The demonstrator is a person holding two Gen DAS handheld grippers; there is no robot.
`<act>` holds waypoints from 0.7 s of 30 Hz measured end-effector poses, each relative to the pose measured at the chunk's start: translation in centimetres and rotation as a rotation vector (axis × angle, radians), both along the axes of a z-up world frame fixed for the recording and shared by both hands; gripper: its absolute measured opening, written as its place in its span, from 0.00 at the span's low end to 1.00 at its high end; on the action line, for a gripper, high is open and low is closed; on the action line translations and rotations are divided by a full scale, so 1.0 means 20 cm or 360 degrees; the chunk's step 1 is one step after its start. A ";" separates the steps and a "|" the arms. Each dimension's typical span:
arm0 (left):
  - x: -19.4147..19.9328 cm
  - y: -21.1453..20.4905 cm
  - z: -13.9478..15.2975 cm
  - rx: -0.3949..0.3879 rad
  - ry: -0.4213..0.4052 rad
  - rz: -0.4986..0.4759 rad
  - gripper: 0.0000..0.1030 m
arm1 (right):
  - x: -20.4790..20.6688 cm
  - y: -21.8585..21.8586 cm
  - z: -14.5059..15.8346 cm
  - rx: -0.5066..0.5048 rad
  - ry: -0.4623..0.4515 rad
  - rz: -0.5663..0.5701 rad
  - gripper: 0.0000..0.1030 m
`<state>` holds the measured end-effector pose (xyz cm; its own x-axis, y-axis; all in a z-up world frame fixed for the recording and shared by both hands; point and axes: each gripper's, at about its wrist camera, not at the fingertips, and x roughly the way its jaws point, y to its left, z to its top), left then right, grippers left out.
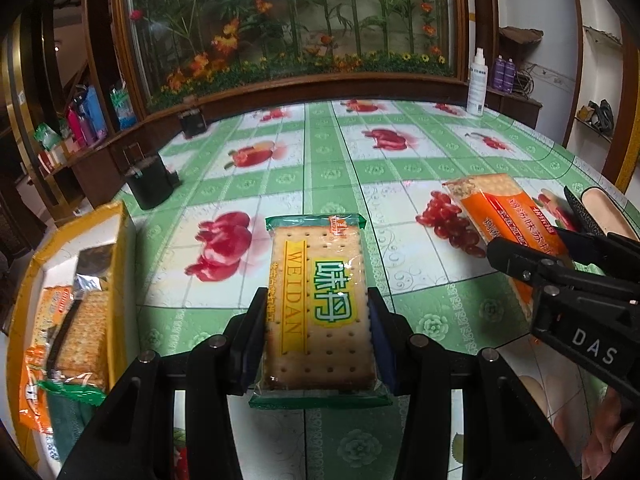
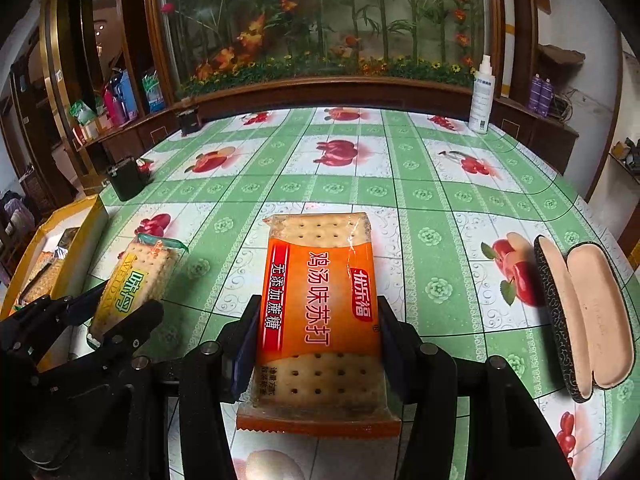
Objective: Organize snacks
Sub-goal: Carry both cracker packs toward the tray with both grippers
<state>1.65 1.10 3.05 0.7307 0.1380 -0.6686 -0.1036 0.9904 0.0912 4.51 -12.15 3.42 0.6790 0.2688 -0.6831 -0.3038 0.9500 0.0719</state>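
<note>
The left gripper is clamped on a green cracker pack, held above the tablecloth. The right gripper is clamped on an orange cracker pack, also off the table. A yellow box at the left edge already holds other packs. An open glasses case lies to the right.

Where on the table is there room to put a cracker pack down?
The big free patch is mid-table, between the black box on the left and the spray bottle at the far right. It is crowded in the yellow box of crackers, and the open glasses case takes the right edge.
</note>
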 end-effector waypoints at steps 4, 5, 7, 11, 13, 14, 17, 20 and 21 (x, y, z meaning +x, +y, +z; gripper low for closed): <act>-0.04 -0.01 0.03 0.0016 -0.0028 0.0010 0.44 | -0.01 -0.01 0.02 0.0005 -0.0030 -0.0009 0.56; -0.06 -0.01 0.04 0.0021 -0.0033 0.0013 0.44 | -0.02 -0.01 0.02 0.0009 -0.0034 -0.0011 0.56; -0.08 -0.01 0.05 0.0015 -0.0041 0.0022 0.44 | -0.03 -0.01 0.03 0.0023 -0.0045 -0.0017 0.56; -0.13 0.00 0.09 0.0018 -0.0067 0.0037 0.44 | -0.05 -0.02 0.04 0.0042 -0.0053 -0.0030 0.55; -0.16 0.01 0.11 0.0011 -0.0082 0.0045 0.44 | -0.06 -0.03 0.04 0.0060 -0.0047 -0.0027 0.56; -0.17 0.01 0.12 0.0007 -0.0088 0.0047 0.44 | -0.08 -0.02 0.04 0.0066 -0.0049 -0.0023 0.56; -0.20 0.03 0.14 -0.0001 -0.0110 0.0055 0.44 | -0.11 -0.02 0.04 0.0084 -0.0053 -0.0004 0.56; -0.23 0.04 0.16 -0.0016 -0.0122 0.0060 0.44 | -0.15 0.00 0.03 0.0102 -0.0049 0.0021 0.56; -0.25 0.05 0.17 -0.0022 -0.0131 0.0064 0.44 | -0.16 0.01 0.03 0.0117 -0.0044 0.0034 0.56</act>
<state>-3.32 2.17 6.47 0.7774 0.1593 -0.6085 -0.1496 0.9865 0.0671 1.31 -12.04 4.01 0.6909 0.3321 -0.6422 -0.3265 0.9358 0.1328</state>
